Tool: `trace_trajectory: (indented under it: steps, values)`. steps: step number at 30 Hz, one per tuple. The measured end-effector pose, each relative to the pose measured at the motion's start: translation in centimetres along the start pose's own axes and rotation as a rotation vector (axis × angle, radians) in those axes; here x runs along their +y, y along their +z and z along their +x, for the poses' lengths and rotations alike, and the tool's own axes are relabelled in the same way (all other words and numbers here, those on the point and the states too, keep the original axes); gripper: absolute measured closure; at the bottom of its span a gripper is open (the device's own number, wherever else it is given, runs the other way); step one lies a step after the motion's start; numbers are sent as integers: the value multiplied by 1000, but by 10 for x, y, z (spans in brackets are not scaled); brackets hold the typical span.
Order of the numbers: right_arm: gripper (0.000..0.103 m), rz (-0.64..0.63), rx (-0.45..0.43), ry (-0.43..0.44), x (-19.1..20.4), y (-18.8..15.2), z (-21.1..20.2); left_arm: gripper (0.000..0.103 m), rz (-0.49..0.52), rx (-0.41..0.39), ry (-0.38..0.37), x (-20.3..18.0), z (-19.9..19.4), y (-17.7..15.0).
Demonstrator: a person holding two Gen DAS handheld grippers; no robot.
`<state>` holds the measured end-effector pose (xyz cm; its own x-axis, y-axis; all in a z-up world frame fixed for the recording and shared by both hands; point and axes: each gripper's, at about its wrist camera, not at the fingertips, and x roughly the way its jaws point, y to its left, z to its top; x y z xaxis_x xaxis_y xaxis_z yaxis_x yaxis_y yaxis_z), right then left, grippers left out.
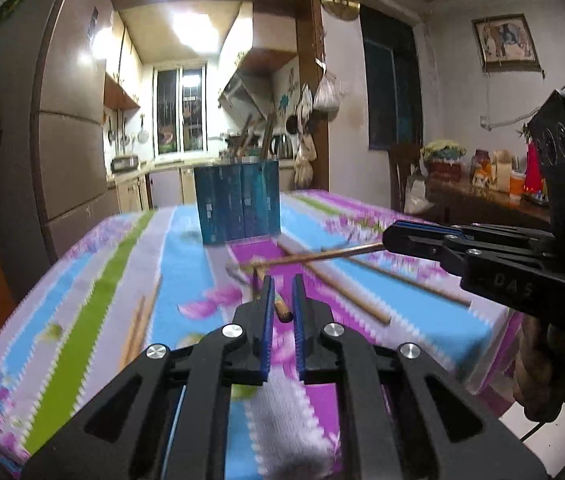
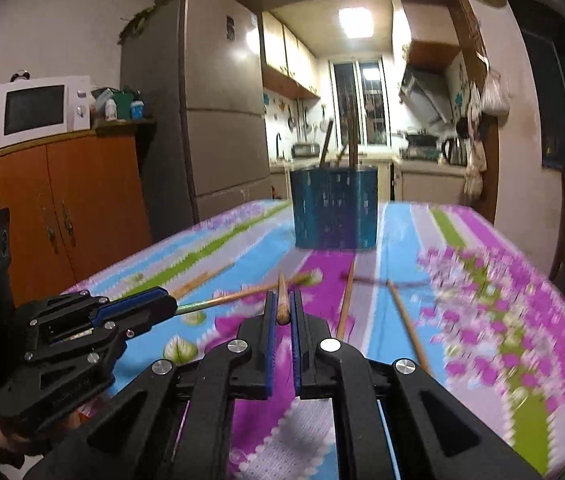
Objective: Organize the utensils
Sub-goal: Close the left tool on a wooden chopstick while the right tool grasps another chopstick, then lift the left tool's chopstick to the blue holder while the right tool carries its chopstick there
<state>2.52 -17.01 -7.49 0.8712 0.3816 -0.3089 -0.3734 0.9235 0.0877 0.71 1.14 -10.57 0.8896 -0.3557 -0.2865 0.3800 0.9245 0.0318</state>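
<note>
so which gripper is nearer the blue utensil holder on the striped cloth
Too close to call. Left gripper and right gripper, each clamping a wooden chopstick, sit similarly short of the blue holder.

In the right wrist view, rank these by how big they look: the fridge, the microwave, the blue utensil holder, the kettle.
Largest to smallest as they appear:
1. Fridge
2. Blue utensil holder and microwave: they fill about the same area, and the holder stands nearer the camera, so no ranking between them.
3. Kettle
</note>
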Motion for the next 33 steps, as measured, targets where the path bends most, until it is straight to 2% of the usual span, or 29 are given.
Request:
trace_trajectory:
  steps: [6,10,13,18,19,20,22,30,31,33]
  values:
    - [95,-53,-73,6,-5,40,-16,97,0,-67,6,8,-1,35]
    - [95,-72,-104,12,-10,63,-17,97,8,-50,1,11,9,48]
    - [95,-79,-123,14,-15,75,-17,97,-5,-11,-15,12,9,38]
    - [96,-84,-130,28,-17,87,-15,95,-17,101,-58,1,1,-4]
    - [96,-87,-131,29,-16,88,-15,88,-22,119,-61,0,0,-12]
    - [96,-90,-132,31,-16,89,-14,74,-30,143,-62,-1,-2,-21]
    - [95,-88,-135,41,-16,93,-14,60,-36,171,-43,-4,-4,-38]
    - [96,-95,-154,53,-16,116,-6,60,-1,201,-36,-11,3,-57]
    - [96,-98,-158,53,-15,118,-6,61,-2,203,-37,-12,4,-58]
    - [96,-103,-167,52,-14,124,-6,74,6,208,-31,-13,8,-62]
